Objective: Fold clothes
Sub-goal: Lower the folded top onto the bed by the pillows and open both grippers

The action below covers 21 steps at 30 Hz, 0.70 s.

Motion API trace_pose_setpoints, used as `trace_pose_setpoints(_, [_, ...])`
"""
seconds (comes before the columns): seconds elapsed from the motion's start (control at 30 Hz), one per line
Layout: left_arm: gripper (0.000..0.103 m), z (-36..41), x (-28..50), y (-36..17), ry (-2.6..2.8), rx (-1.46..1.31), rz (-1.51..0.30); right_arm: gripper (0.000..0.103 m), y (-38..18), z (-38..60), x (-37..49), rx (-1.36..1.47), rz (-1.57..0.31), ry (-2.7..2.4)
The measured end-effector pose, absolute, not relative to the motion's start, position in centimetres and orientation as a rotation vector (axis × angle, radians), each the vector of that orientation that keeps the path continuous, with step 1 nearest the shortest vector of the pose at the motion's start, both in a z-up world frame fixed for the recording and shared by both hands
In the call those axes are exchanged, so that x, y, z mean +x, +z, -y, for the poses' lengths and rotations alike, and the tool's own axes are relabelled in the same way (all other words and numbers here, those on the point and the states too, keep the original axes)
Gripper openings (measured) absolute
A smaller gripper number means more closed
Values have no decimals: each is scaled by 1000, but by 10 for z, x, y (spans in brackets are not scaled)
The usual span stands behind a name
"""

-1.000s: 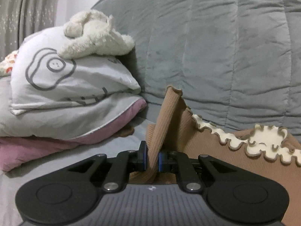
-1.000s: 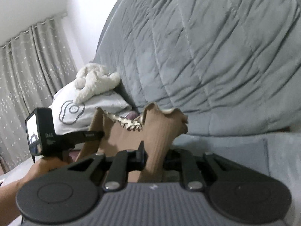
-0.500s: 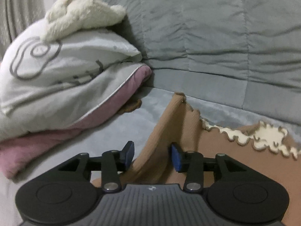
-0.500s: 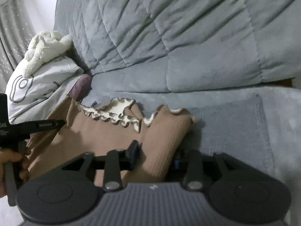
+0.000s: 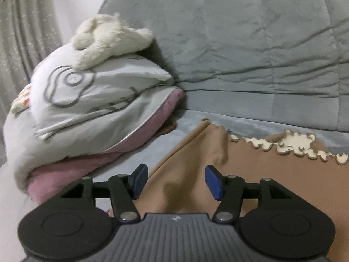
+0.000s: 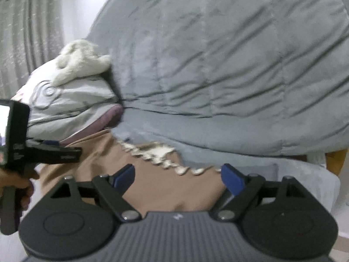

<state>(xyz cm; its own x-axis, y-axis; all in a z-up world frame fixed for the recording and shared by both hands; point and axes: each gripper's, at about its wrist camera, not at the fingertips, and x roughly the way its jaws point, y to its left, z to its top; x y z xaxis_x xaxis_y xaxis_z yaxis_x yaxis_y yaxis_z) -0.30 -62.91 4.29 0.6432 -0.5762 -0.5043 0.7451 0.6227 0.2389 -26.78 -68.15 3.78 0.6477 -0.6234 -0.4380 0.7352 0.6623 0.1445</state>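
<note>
Left wrist: brown top [image 5: 250, 174] lying flat, seemingly ribbed, cream scalloped trim, both jaws opening, unclamped.

Both views are dim, with soft, even indoor light and a cool grey cast; no hard shadows or glare show. The brightest patch is the pale wall [image 6: 87, 6] beside the curtain [image 6: 28, 41] at upper left. Fisheye bending curves the quilted sofa back [image 5: 250, 50] and darkens the frame corners. The left wrist view is fairly sharp, with slight smear on the pillows [image 5: 87, 100]. The right wrist view is motion-blurred: the frilled trim [image 6: 161, 157] smears into streaks.
</note>
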Motion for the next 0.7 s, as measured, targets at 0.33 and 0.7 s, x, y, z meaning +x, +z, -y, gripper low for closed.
trace_pose_setpoints(0.33, [57, 622, 17, 10, -752, 494, -495, 84, 12, 654, -248, 324, -485, -716])
trace_pose_setpoints(0.7, [58, 569, -7, 50, -710, 389, -613, 87, 23, 633, -249, 346, -498, -699])
